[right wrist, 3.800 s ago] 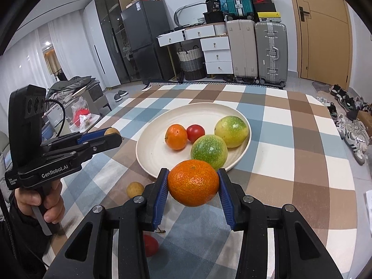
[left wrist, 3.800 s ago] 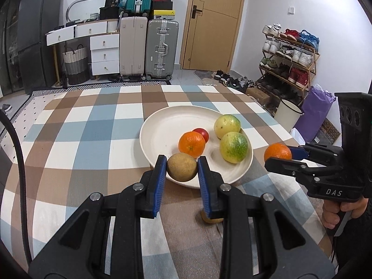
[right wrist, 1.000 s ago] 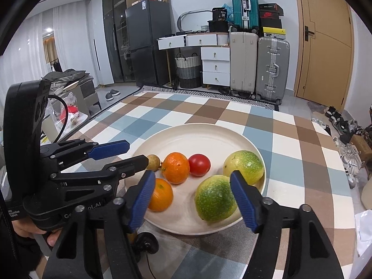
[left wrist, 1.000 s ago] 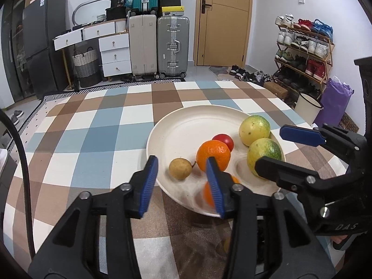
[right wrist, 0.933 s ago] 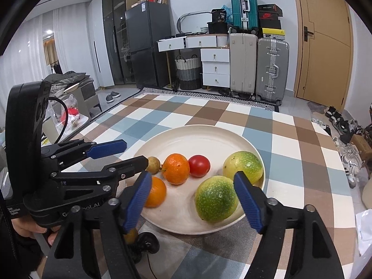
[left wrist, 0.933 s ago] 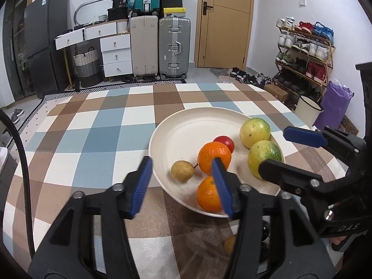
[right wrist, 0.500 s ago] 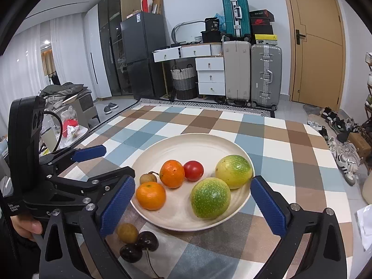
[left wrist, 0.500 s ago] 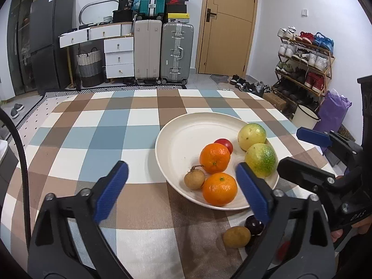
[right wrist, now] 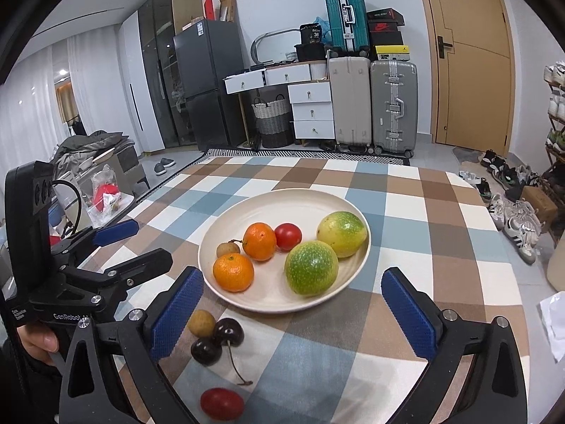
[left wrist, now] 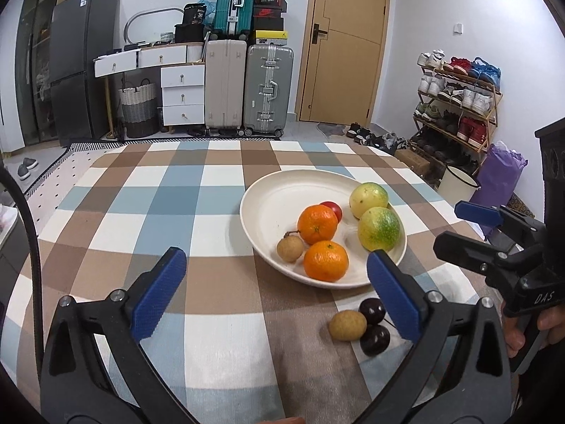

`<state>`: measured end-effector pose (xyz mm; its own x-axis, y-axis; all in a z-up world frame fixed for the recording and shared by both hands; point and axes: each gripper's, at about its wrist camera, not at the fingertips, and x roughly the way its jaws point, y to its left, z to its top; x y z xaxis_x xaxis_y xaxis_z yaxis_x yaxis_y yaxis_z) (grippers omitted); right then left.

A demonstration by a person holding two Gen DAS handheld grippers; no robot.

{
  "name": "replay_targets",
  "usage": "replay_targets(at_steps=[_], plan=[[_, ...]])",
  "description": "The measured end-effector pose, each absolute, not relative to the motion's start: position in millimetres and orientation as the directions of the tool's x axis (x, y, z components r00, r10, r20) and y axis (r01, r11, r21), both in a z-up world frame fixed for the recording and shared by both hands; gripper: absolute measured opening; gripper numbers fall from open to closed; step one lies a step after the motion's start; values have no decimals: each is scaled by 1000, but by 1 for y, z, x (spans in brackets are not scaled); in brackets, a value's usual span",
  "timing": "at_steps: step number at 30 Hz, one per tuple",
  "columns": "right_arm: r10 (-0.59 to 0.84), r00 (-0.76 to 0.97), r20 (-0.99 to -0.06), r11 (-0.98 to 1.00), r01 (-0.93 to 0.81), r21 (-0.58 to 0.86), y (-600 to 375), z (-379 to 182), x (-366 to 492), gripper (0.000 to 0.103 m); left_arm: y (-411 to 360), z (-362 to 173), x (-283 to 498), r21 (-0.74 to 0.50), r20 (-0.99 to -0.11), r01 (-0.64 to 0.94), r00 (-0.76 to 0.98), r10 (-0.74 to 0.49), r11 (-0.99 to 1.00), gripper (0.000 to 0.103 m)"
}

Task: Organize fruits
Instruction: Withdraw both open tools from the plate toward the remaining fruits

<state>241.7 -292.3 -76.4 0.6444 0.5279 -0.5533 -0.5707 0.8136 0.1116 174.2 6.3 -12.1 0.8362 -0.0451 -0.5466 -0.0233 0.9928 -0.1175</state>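
The bench (left wrist: 219,318) carries a plate (right wrist: 226,233) just ahead of both tools. On it lie two green fruits (right wrist: 310,268), two oranges (right wrist: 233,271), a tomato (right wrist: 288,236) and a longan (right wrist: 226,248). The left tool (left wrist: 272,291) and right tool (right wrist: 287,309) are spread wide, empty. Left to plate, between the right tool's fingers: two cherries (right wrist: 217,341), a loose longan (right wrist: 201,323), a red fruit (right wrist: 221,404).

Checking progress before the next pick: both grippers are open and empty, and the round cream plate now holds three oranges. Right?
Not quite: the round cream plate holds two oranges, as the right wrist view shows. The left gripper and right gripper are open and empty.
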Motion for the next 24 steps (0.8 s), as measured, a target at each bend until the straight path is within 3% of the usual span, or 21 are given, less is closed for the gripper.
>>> replay_targets(at_steps=[24], plan=[[456,647,-611,854,-511,97,-314,-82,202,102,-22,-8,125,-80,-550,19,833,-60,997,102]])
